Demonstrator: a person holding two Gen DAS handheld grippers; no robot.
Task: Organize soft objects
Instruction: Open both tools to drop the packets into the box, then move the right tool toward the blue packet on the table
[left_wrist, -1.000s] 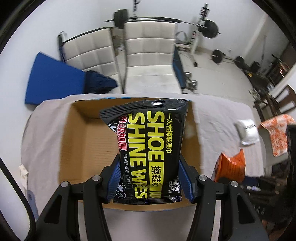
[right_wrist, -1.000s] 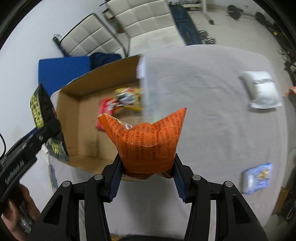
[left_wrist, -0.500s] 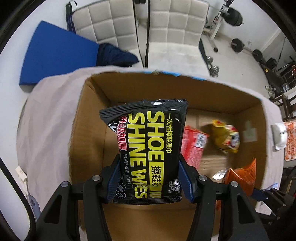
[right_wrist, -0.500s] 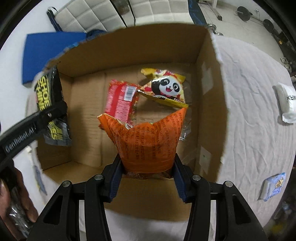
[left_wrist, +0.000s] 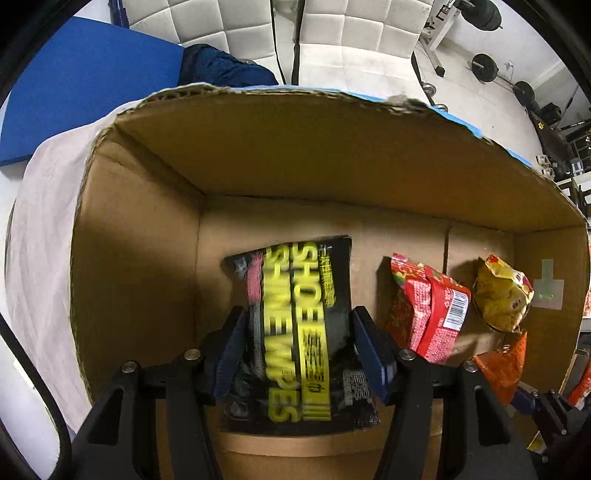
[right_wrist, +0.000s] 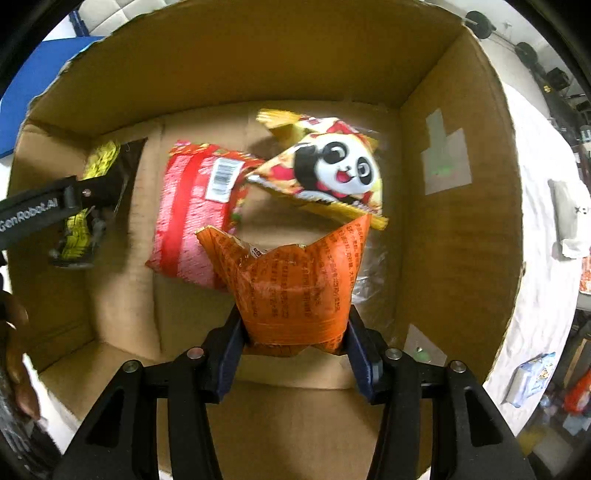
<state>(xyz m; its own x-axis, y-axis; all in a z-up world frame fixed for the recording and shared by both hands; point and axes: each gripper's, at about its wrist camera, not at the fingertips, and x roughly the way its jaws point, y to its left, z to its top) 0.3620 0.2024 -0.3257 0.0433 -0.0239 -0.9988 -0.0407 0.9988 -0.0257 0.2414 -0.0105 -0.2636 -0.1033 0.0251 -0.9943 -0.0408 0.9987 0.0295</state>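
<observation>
My left gripper (left_wrist: 297, 332) has its jaws spread wider than the black "Shoe Shine Wipes" pack (left_wrist: 299, 332), which is blurred and dropping from between them onto the floor of the cardboard box (left_wrist: 295, 155). My right gripper (right_wrist: 293, 332) is shut on an orange snack bag (right_wrist: 295, 284) and holds it inside the box (right_wrist: 458, 258), above the floor. A red packet (right_wrist: 195, 214) and a yellow panda bag (right_wrist: 332, 173) lie on the box floor; both also show in the left wrist view, the red packet (left_wrist: 428, 314) and the yellow bag (left_wrist: 502, 299).
The box stands on a table with a pale cloth (right_wrist: 543, 229). On the cloth to the right lie a white pack (right_wrist: 569, 221) and a light blue pack (right_wrist: 528, 376). Two white chairs (left_wrist: 332, 33) and a blue mat (left_wrist: 74, 85) stand beyond the box.
Both grippers moved down into the box. My left gripper opened and the black wipes pack slipped from its hold. The right gripper still holds the orange bag.
</observation>
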